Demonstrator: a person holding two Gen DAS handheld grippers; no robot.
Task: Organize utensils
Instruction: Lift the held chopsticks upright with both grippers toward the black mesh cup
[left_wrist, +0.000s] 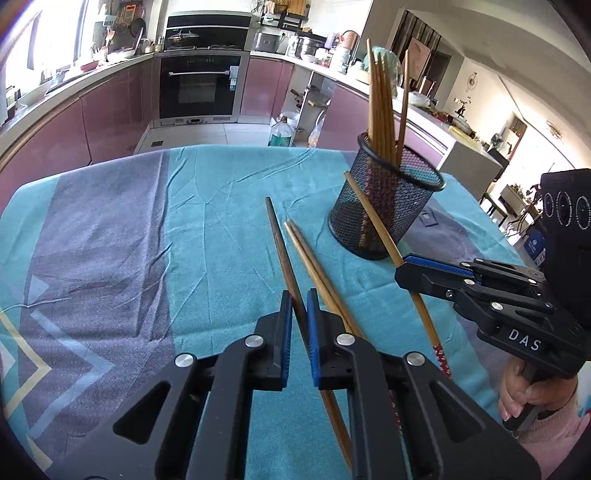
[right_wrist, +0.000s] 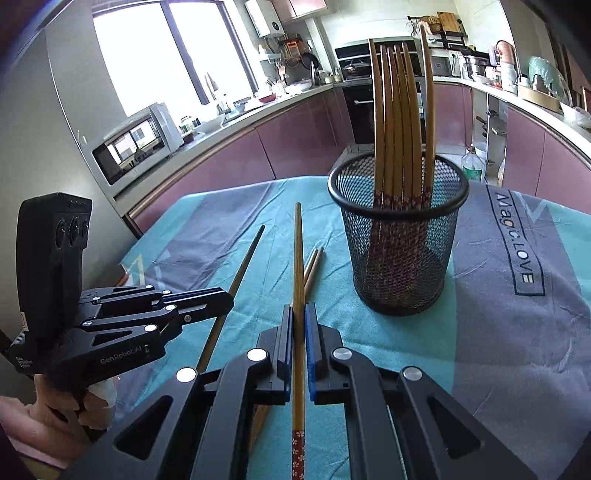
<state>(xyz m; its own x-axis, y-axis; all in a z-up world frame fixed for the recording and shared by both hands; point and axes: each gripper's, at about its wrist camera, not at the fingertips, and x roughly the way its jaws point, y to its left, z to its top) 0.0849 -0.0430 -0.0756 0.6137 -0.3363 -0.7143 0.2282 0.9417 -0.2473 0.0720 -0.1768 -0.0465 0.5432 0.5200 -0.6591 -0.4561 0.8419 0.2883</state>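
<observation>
Two tools in view, each closed on a single chopstick. Left tool (left_wrist: 299, 314): blue pads pinch the dark chopstick (left_wrist: 282, 251) partway along its length; the far tip points toward the far edge of the tabletop (left_wrist: 110, 229), the near end runs back under the tool body. Right tool (right_wrist: 299, 321): pads pinch the light chopstick (right_wrist: 298, 258), whose red flower-patterned end sits nearest the camera; the plain end points away, toward the mesh cup (right_wrist: 400, 243). In the left wrist view this chopstick crosses in front of the cup's lower wall; whether it touches the cup cannot be told.

Mesh cup stands upright toward the far right part of the tabletop, on the teal and grey cloth (left_wrist: 207, 184). Inside it a bundle of chopsticks (right_wrist: 400, 118) stands patterned ends down, leaning slightly.

One pair of loose chopsticks (left_wrist: 314, 266) lies on the cloth between the two held ones, side by side, near the front of the cup but apart from it.

A hand (left_wrist: 524, 395) grips the right tool's handle at the lower right of the left wrist view.
</observation>
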